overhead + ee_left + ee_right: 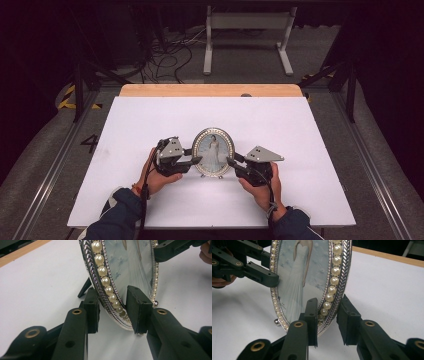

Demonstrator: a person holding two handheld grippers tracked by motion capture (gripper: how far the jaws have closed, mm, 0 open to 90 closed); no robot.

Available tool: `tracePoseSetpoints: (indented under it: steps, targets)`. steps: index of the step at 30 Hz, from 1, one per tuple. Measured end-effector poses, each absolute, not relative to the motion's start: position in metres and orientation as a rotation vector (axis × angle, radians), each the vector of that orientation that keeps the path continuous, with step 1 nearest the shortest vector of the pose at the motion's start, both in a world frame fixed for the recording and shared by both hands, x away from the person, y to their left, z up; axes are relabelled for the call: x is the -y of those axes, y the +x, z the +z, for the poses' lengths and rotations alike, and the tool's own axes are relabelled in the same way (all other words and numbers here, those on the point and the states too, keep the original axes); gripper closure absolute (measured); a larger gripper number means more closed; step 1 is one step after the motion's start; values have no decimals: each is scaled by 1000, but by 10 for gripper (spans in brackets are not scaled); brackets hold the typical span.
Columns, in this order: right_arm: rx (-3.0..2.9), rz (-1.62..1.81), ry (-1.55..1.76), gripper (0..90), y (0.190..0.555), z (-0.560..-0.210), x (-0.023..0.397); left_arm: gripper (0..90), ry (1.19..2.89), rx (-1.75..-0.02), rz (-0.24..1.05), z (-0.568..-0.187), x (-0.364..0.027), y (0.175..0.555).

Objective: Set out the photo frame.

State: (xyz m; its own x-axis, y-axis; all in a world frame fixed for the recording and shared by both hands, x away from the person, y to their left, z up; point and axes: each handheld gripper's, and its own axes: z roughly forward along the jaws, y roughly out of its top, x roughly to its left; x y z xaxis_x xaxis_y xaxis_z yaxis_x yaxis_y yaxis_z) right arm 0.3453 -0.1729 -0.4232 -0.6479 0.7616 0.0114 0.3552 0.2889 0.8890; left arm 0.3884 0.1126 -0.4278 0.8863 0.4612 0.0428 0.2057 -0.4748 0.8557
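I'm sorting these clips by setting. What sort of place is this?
Probably a lab or recording studio, not a home: a white-covered table under dark surrounds, loose cables on the floor behind, and hazard tape by a metal stand.

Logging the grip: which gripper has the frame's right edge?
The right gripper: its jaws straddle the frame's right rim, while the left gripper takes the left rim.

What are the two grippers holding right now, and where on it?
The oval picture frame: left gripper and right gripper each clamp its pearl-trimmed rim at opposite lower sides.
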Motion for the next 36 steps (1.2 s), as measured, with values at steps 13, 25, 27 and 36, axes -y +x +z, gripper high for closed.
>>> tracePoseSetpoints:
  steps: [13, 25, 27, 36]
  targets:
    - [-2141, 1298, 986, 702, 346, -424, 170, 639, 2079, -496, 353, -427, -112, 383]
    - [-2156, 1284, 985, 688, 345, -425, 169, 632, 2086, -485, 378, -427, -110, 383]
    - [-2156, 1283, 982, 686, 345, -425, 169, 632, 2086, -486, 381, -427, -110, 383]
    - [-2188, 1274, 956, 685, 348, -425, 170, 633, 2086, -495, 380, -427, -110, 382]
